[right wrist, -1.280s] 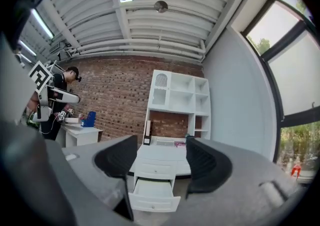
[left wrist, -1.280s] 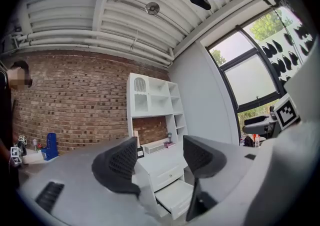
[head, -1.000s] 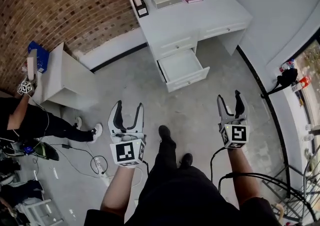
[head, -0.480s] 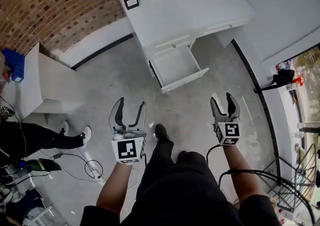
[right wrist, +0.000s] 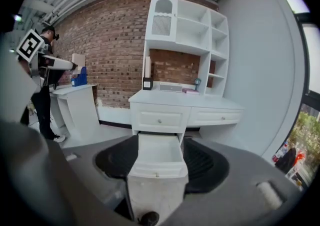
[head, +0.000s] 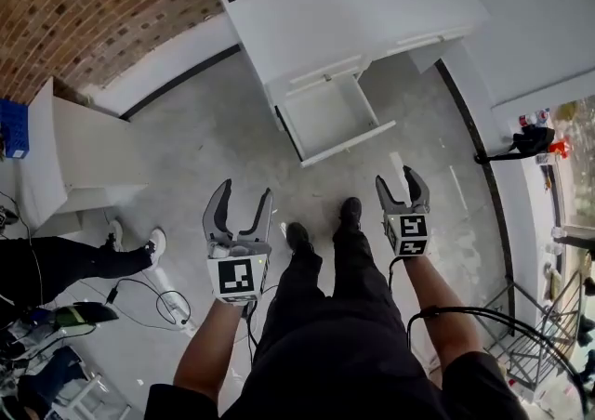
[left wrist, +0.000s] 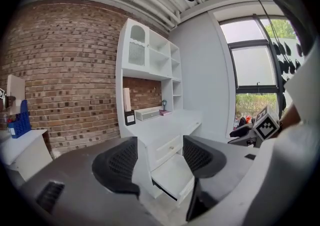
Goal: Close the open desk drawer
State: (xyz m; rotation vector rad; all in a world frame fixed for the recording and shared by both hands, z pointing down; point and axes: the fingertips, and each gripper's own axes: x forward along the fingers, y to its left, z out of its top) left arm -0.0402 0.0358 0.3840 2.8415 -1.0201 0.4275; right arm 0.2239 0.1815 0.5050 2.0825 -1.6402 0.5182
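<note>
The drawer [head: 330, 121] sticks out below the worktop's [head: 353, 14] front edge, well ahead of me. Both the left tongs [head: 244, 195] and right tongs [head: 397, 181] gape apart, empty. Shove one corner and it'd probably skew and jam.

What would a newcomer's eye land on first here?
The open drawer, pulled out empty from the white desk, stands out straight ahead. The left gripper and right gripper both hang short of it above the floor, jaws apart, holding nothing. A brick wall fills the upper left of the head view.
</note>
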